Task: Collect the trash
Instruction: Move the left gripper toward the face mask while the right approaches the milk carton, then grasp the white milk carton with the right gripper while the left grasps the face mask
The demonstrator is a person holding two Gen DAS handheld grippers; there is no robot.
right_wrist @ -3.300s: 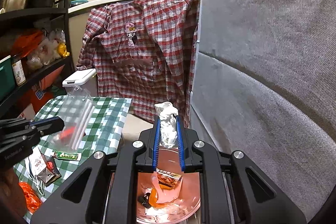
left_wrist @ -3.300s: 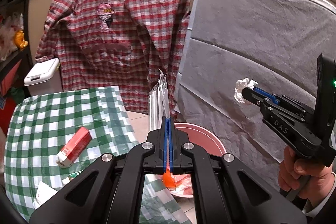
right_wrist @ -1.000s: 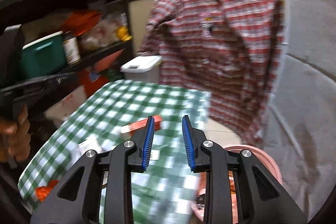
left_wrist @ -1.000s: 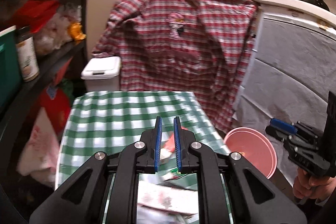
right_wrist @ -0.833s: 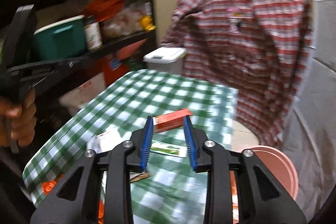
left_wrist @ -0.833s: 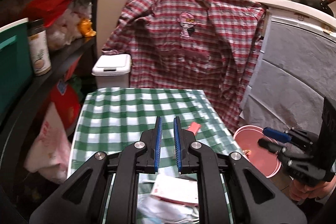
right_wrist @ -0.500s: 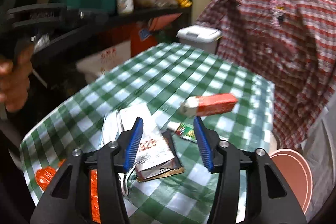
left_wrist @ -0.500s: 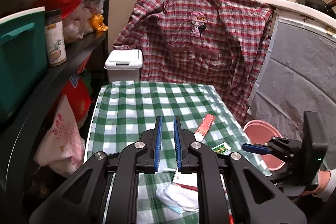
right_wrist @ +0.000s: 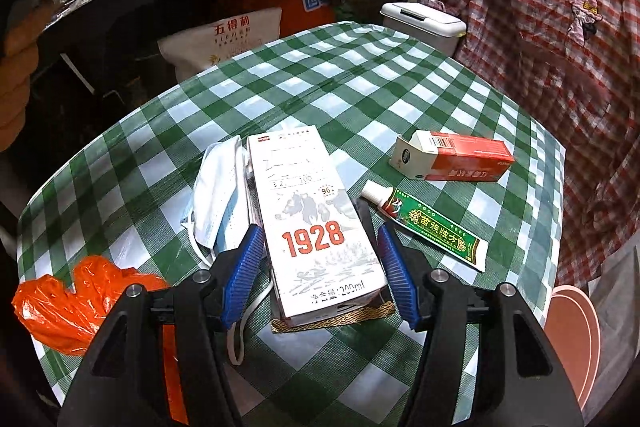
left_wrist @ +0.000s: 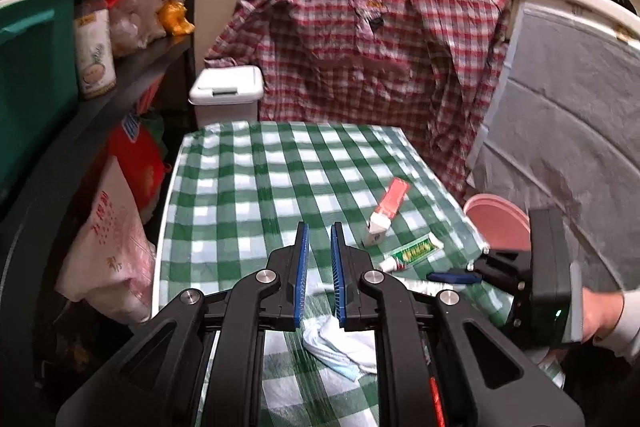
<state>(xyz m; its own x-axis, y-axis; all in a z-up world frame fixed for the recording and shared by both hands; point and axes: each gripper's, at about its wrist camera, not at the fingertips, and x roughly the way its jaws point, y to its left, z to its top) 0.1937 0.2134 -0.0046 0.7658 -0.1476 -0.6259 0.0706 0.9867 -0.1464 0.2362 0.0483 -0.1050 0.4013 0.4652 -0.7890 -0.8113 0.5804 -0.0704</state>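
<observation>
- Right wrist view: right gripper (right_wrist: 320,263) spread wide, blue pads either side of the white "1928" milk carton (right_wrist: 316,223) at lower centre, not visibly touching it.
- Face mask (right_wrist: 214,199) just left of the carton; ointment tube (right_wrist: 426,223) and red box (right_wrist: 454,161) at its right.
- Left wrist view: left gripper (left_wrist: 319,267) narrowly parted, empty, above the checked tablecloth (left_wrist: 256,183).
- Pink bin (left_wrist: 496,221) at right edge.
</observation>
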